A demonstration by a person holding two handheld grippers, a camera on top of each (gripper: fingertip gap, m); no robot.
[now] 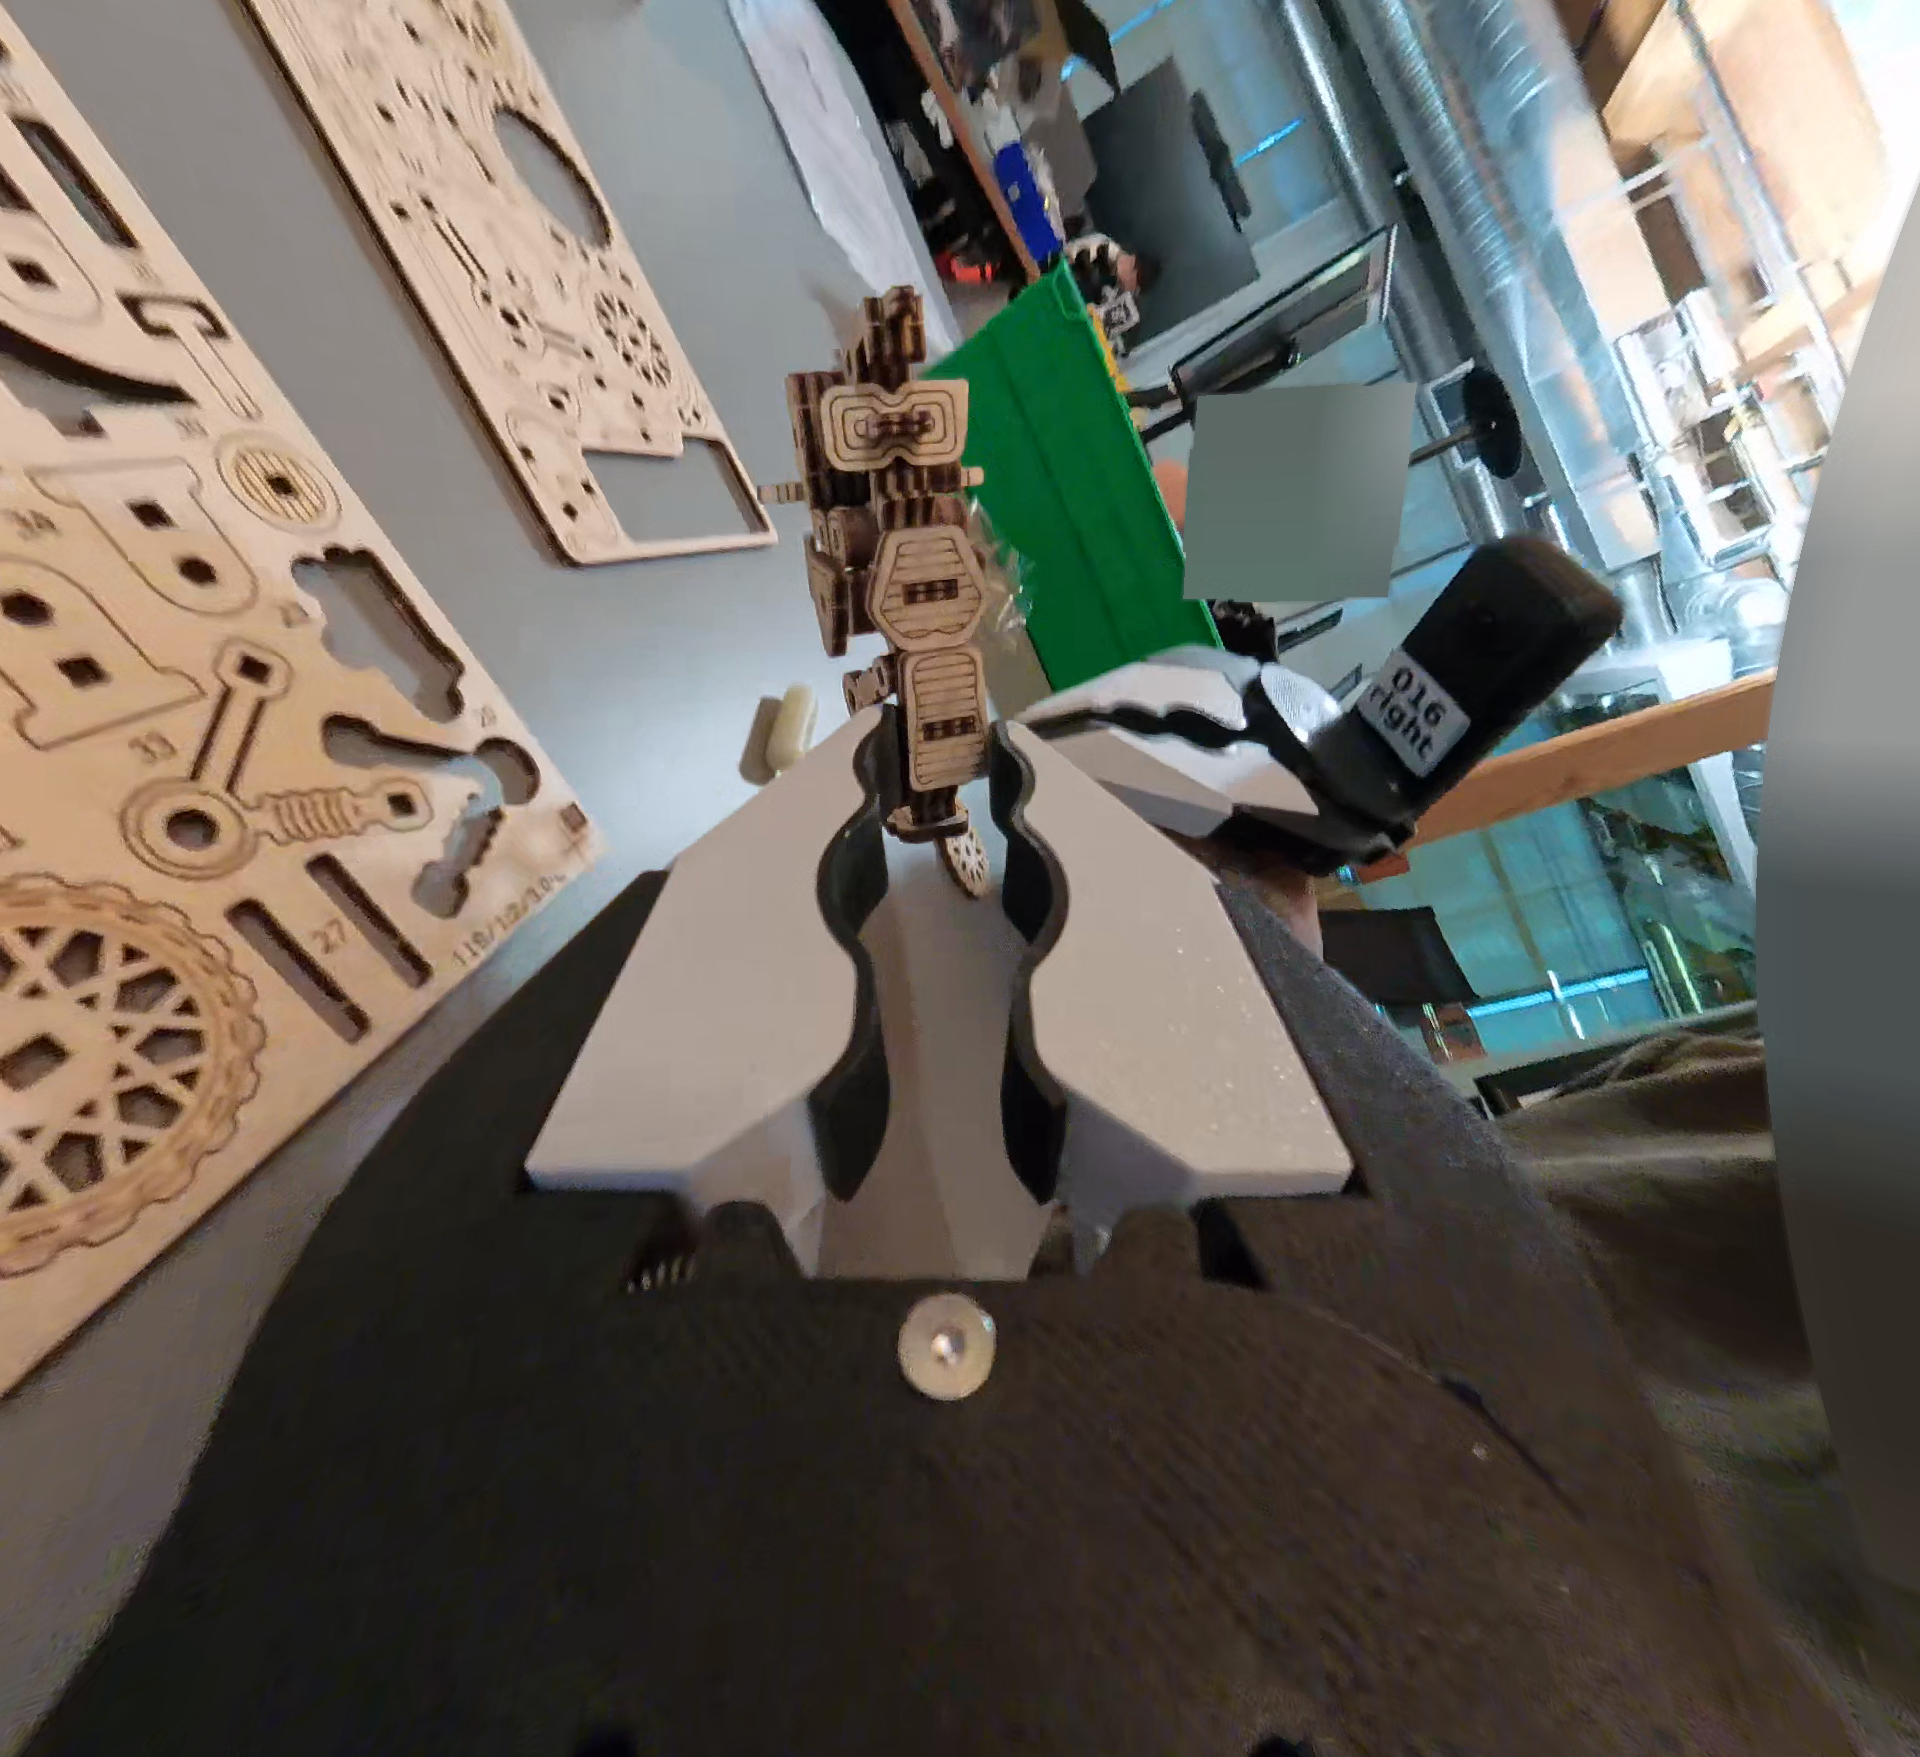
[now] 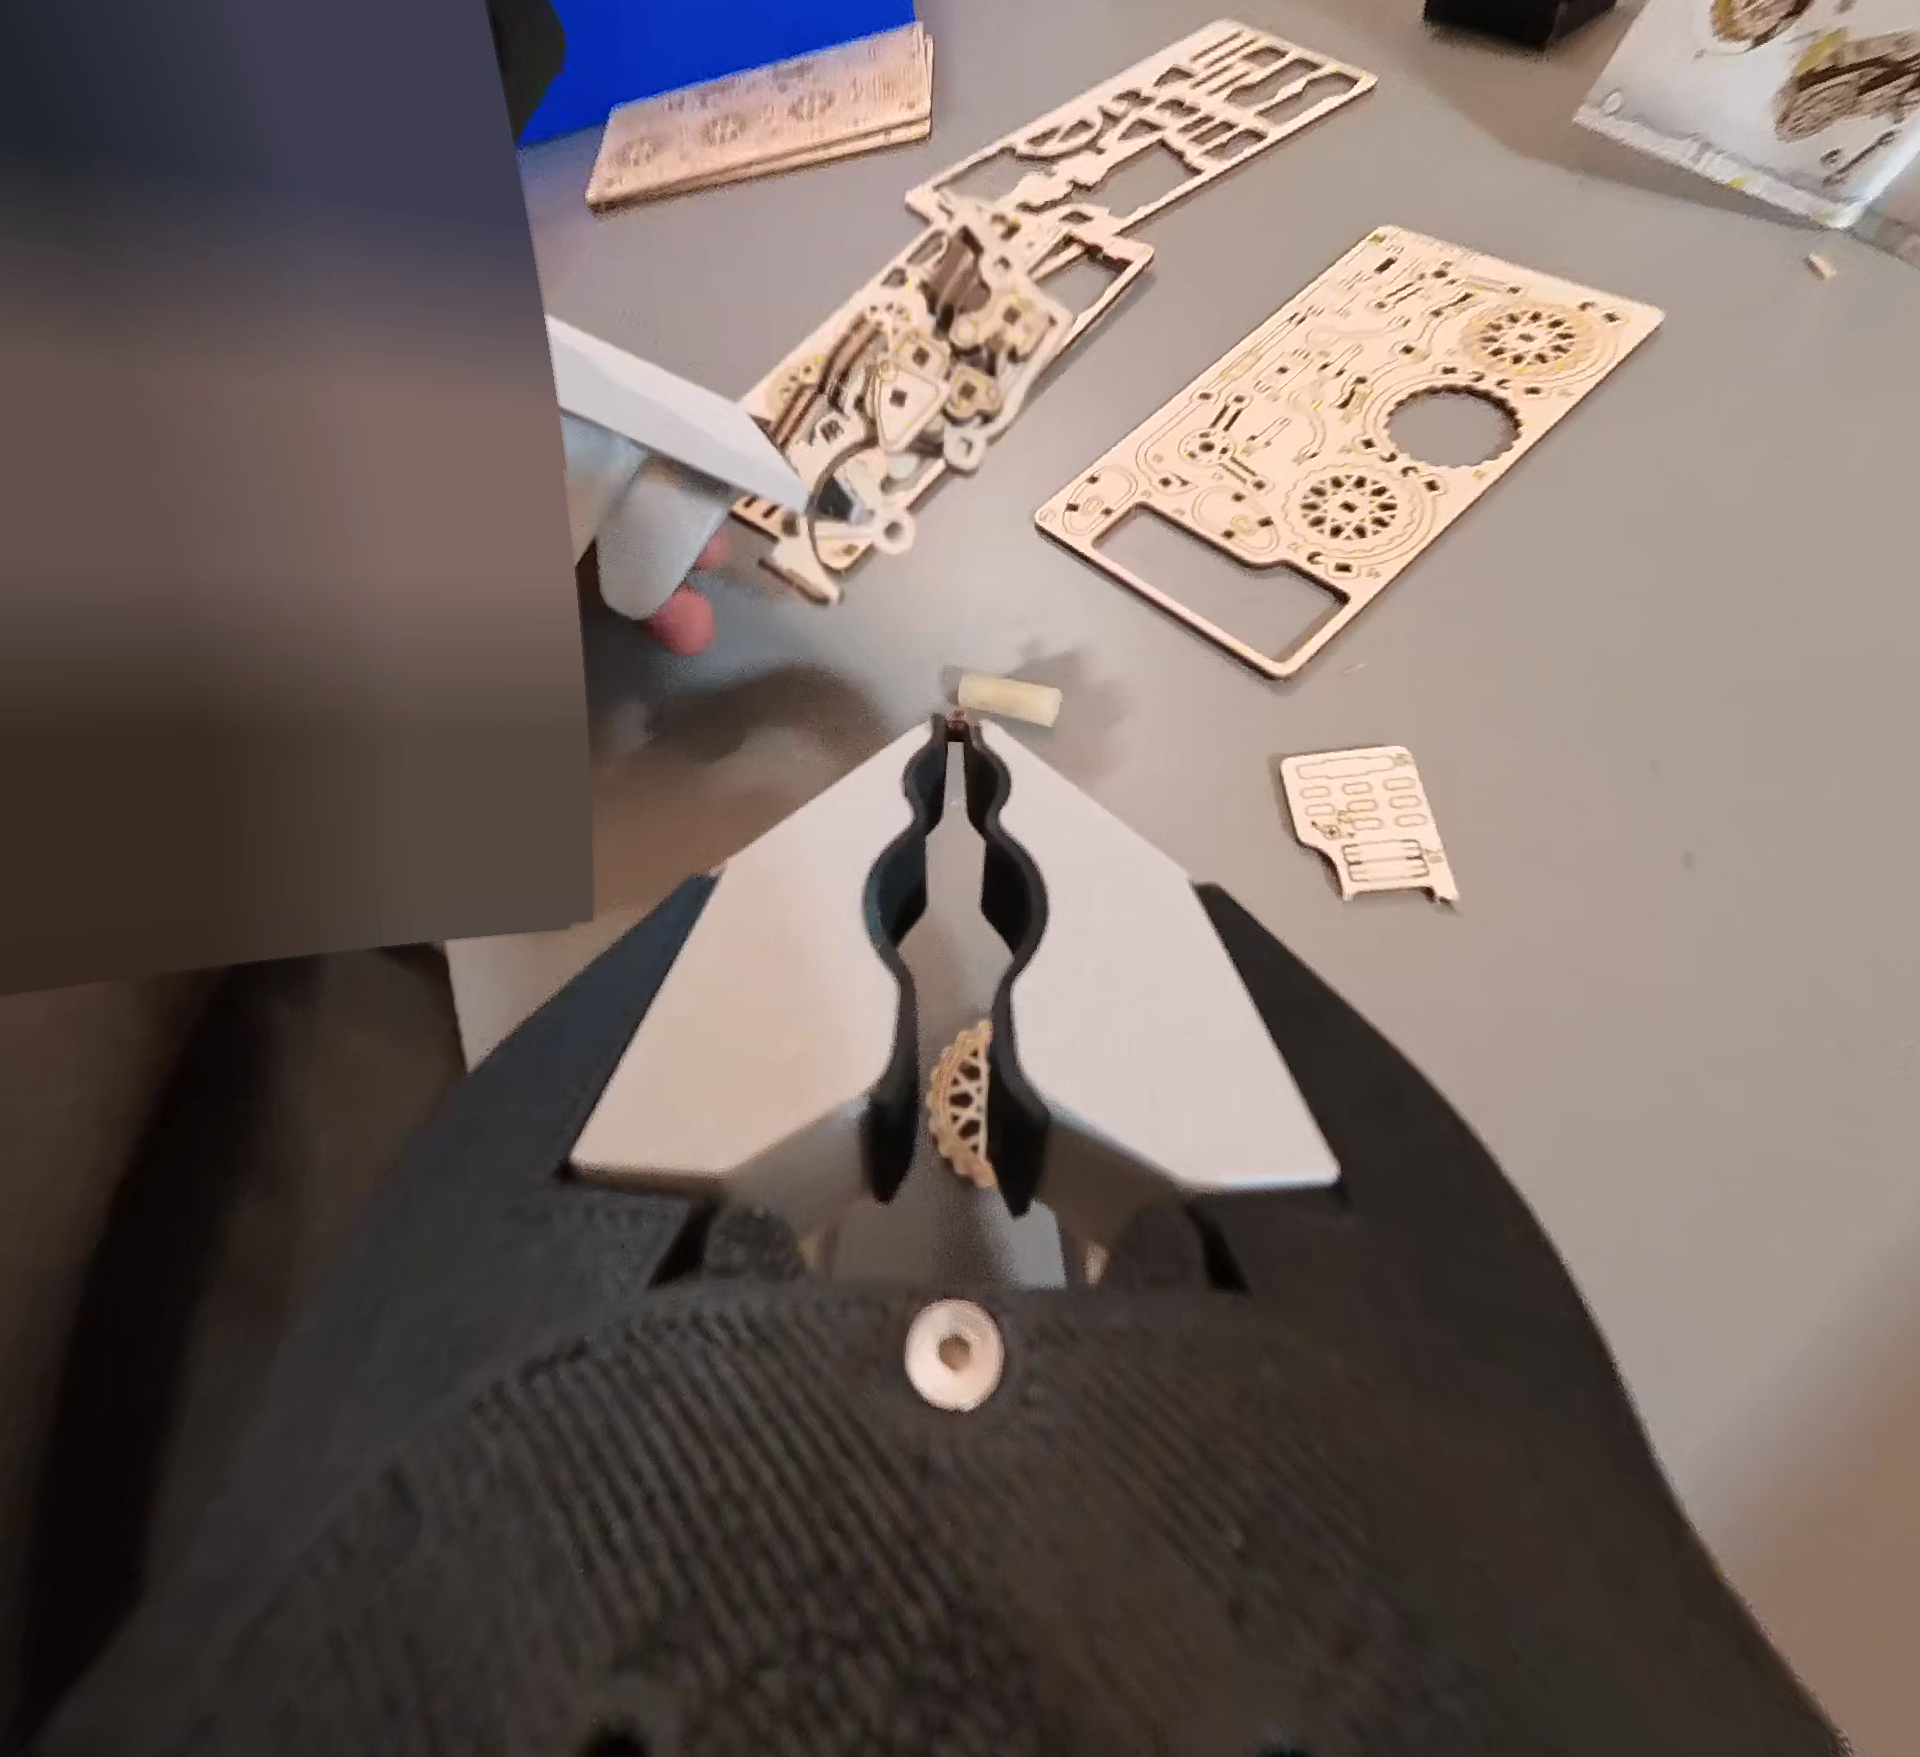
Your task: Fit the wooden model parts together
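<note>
1. The left claw [image 1: 940, 772] pinches the lower end of a wooden model assembly [image 1: 904, 554], which stands up past its fingertips above the grey counter [image 1: 644, 647].
2. The right claw [image 2: 956, 739] is pressed nearly together, pinching a tiny dark piece at its tips; a wooden gear wheel [image 2: 971, 1120] sits deeper between its fingers.
3. In the left wrist view, the right claw's tips lie just beside the assembly, on its right.
4. A small cream peg [image 2: 1008, 699] lies on the counter just past the right claw's tips.
5. Cut-out wooden sheets [image 2: 1351, 450] lie flat further off, with bare counter between them and the peg.
6. A small wooden card [image 2: 1366, 824] lies alone at right.
</note>
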